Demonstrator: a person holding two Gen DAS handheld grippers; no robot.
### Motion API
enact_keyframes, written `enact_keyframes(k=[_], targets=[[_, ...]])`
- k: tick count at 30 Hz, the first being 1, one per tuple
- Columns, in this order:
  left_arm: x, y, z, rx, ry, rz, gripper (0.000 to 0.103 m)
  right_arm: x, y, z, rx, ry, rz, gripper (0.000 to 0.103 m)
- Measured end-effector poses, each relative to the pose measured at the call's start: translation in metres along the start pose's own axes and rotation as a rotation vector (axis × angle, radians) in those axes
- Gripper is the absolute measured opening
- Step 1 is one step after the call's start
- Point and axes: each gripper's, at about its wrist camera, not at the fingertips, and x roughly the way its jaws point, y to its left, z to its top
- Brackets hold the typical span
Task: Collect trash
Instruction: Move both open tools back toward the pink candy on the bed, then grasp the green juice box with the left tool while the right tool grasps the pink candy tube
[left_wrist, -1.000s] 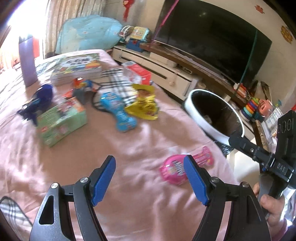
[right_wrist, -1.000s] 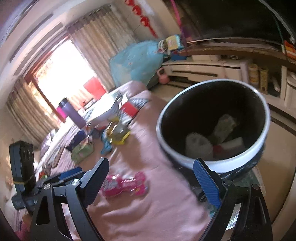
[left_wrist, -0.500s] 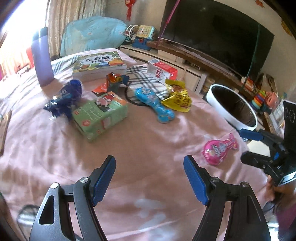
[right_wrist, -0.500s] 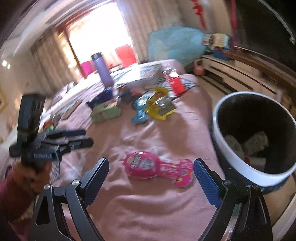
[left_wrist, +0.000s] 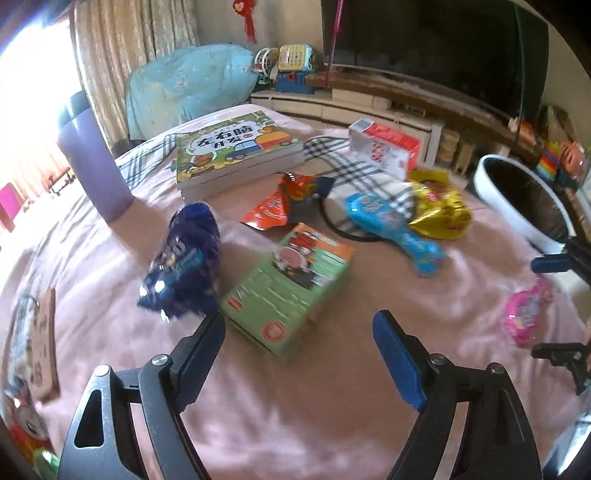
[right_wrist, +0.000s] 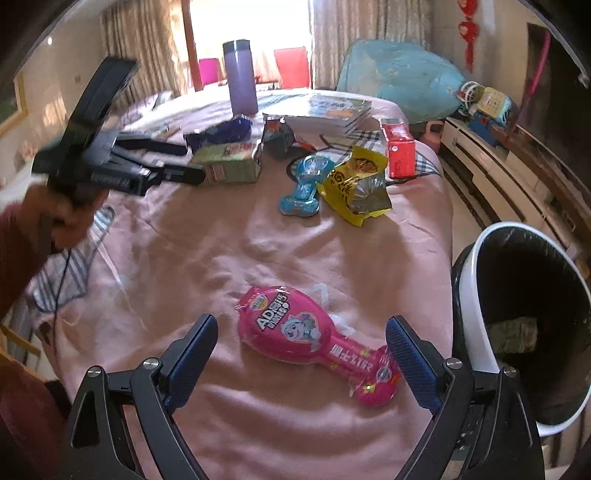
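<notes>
Trash lies scattered on a pink bedspread (left_wrist: 110, 258). My left gripper (left_wrist: 299, 354) hovers just short of a green carton (left_wrist: 291, 284), its jaws opening with nothing between them. A dark blue wrapper (left_wrist: 184, 258) lies to its left. Further off are an orange wrapper (left_wrist: 273, 210), a light blue packet (left_wrist: 391, 225) and a yellow bag (left_wrist: 439, 210). My right gripper (right_wrist: 301, 354) is open over a pink candy packet (right_wrist: 303, 332), which lies between its fingers, untouched. The white-rimmed bin (right_wrist: 517, 332) stands at the bed's right edge with some trash inside.
A purple bottle (left_wrist: 92, 166), a stack of books (left_wrist: 236, 155) and a red box (left_wrist: 384, 147) sit at the far side of the bed. A TV and low cabinet (left_wrist: 369, 107) line the wall beyond. A person's hand (right_wrist: 62, 210) holds the left gripper.
The right gripper swung away from the bin and now sits over the pink packet. The left gripper moved left toward the green carton and opened slightly wider.
</notes>
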Motion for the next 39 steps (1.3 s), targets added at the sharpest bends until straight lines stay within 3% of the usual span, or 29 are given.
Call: enact_keyframes(k=[4,7,8,9,11,19,30,39], targets=[[0.022,0.0,0.01,0.015,0.028,0.024,0.082,0.014,0.005,0.002,-0.043,0.042,-0.009,0.088],[0.038,-0.001,0.013,0.013,0.06,0.022,0.082,0.019,0.005,-0.002,-0.051,0.05,-0.017,0.07],[0.044,-0.002,0.013,0.01,0.072,0.019,0.08,0.018,0.004,-0.001,-0.044,0.042,-0.018,0.055],[0.047,-0.002,0.013,0.008,0.079,0.01,0.077,0.016,0.002,-0.001,-0.027,0.031,-0.021,0.052],[0.051,-0.004,0.012,0.005,0.084,-0.009,0.063,0.014,-0.003,-0.002,0.008,0.019,-0.023,0.052],[0.028,-0.018,-0.005,-0.083,0.031,-0.088,0.054,-0.004,-0.012,-0.01,0.17,-0.052,0.016,0.051],[-0.009,-0.055,-0.034,-0.171,-0.045,-0.188,0.052,-0.031,-0.036,-0.032,0.435,-0.14,0.066,0.051],[-0.026,-0.08,-0.037,-0.167,-0.071,-0.238,0.051,-0.051,-0.051,-0.046,0.525,-0.187,0.063,0.051]])
